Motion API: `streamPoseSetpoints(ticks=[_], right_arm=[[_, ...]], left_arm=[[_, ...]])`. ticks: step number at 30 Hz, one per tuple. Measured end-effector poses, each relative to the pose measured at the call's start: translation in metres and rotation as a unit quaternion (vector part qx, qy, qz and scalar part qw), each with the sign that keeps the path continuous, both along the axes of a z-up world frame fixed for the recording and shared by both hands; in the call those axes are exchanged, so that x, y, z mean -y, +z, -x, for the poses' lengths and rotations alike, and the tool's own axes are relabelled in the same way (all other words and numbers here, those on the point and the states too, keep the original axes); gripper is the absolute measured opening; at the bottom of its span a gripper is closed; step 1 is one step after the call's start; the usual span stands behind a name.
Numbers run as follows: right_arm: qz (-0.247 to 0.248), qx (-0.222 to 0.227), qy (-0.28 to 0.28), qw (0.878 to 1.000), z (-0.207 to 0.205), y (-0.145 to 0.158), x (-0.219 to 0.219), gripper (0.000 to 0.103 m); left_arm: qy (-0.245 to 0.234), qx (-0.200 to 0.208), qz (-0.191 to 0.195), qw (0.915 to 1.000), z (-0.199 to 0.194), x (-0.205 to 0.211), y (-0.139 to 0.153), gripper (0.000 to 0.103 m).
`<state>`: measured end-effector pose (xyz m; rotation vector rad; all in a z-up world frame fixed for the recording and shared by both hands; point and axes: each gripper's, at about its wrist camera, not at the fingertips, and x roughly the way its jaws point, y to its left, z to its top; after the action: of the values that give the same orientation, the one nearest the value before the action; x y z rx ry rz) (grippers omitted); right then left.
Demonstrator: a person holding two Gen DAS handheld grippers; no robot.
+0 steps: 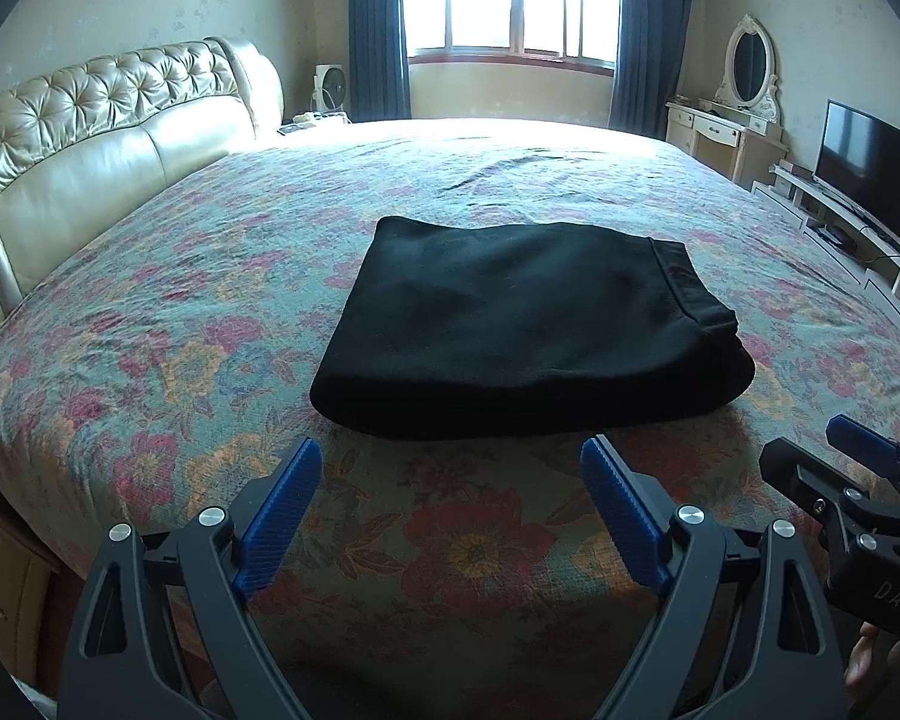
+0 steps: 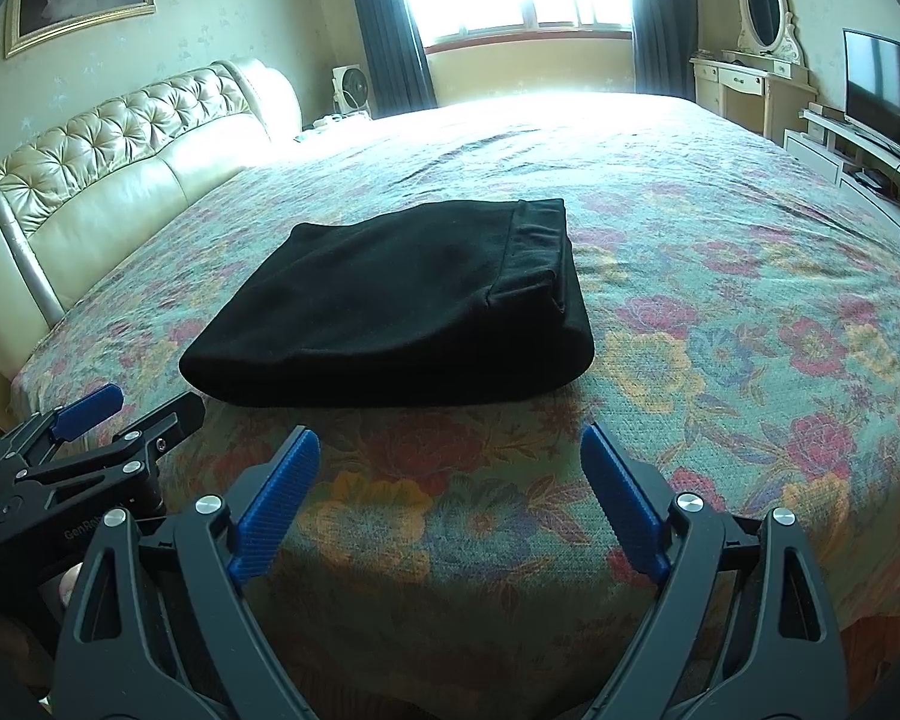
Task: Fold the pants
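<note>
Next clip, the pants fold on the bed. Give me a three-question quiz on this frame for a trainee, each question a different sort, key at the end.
1. True or false: the left gripper is clamped on the folded black fabric pants.
2. Multiple choice: the pants lie on A) the cream dressing table with the oval mirror, B) the floral-patterned bedspread, C) the white TV stand.
3. Fill in: in the right wrist view, the right gripper has its blue ribbed pads spread ____ and holds nothing.

Key
1. False: it is open, short of the pants' near edge.
2. B.
3. Apart (open).
</note>
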<state>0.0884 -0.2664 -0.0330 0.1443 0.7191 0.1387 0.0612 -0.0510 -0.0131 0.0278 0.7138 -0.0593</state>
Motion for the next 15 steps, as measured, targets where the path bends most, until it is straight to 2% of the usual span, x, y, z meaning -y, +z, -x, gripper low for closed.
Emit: streamPoseSetpoints(ticks=[7,11,15], right_arm=[[-0.005,-0.007,0.0,1.0,0.0,-0.004,0.001,0.089],[-0.005,-0.004,-0.004,1.0,0.0,-0.002,0.004,0.089],[-0.012,-0.005,-0.014,1.0,-0.001,-0.001,0.012,0.089]], left_arm=[[-0.013,0.022,-0.013,0.9996,0.004,0.005,0.009,0.087],[-0.02,0.023,0.011,0.9995,0.005,0.003,0.009,0.087],[-0.019,0.008,0.045,0.9988,0.001,-0.003,0.006,0.087]])
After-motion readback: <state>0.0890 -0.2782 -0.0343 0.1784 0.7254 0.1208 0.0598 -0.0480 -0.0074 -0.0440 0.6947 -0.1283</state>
